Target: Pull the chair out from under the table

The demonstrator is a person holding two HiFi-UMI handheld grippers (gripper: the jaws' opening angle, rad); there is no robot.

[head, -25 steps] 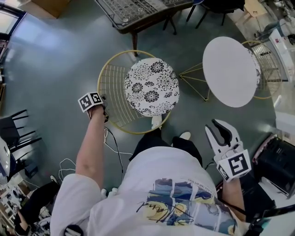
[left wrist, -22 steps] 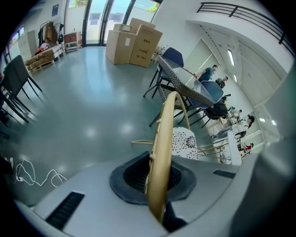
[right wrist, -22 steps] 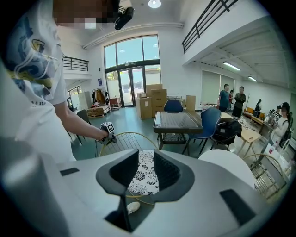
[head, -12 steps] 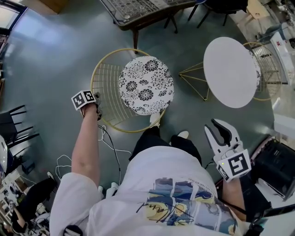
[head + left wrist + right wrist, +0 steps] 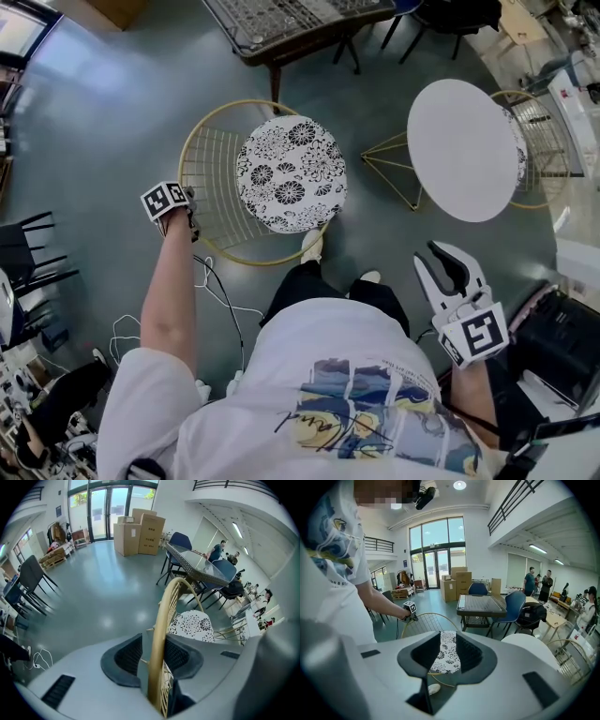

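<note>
Seen from above, our torso (image 5: 347, 394) hides the floor beneath us, and the chair (image 5: 220, 187) keeps its legs out of sight under its floral cushion (image 5: 291, 173). The chair stands out in the open, apart from the round white table (image 5: 462, 148). Our left arm (image 5: 169, 291) reaches out nearly straight. The left gripper (image 5: 152, 656) points steeply down over the gold back rim (image 5: 164, 616), and its jaws are opening with the rim between them, unpressed. The right gripper (image 5: 450, 265) hovers by our waist, jaws spread, holding nothing.

No wording can be read anywhere. The script across the person's shirt (image 5: 319, 422) is too loose to make out. Print on the cardboard boxes (image 5: 140, 531) is too small.
</note>
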